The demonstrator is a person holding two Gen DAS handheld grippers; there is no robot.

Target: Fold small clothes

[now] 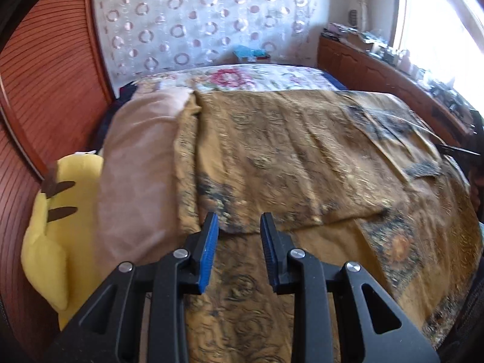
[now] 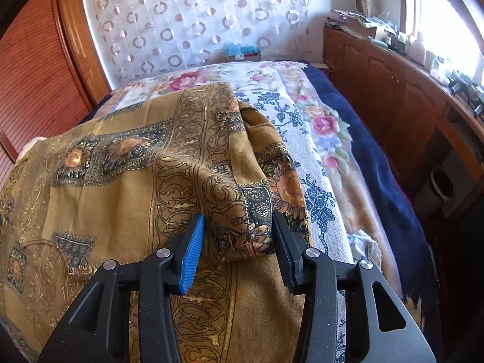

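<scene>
A brown cloth (image 1: pixel 287 166) with dark floral and scroll print lies spread over the bed, one layer folded over another. In the left wrist view its folded edge runs just past my left gripper (image 1: pixel 239 220). That gripper's blue pads stand apart with nothing pinched between them. In the right wrist view the same cloth (image 2: pixel 106 181) is bunched into a raised fold (image 2: pixel 239 187) at its right edge. My right gripper (image 2: pixel 238 220) has this fold between its pads, and both pads touch it.
A yellow plush toy (image 1: pixel 60 227) and a beige pillow (image 1: pixel 136 181) lie at the bed's left side, against a wooden wardrobe (image 1: pixel 36 90). A floral sheet (image 2: pixel 326 127) and a blue blanket (image 2: pixel 378 166) cover the right side. Wooden cabinets (image 2: pixel 393 90) with a cluttered top stand under the window.
</scene>
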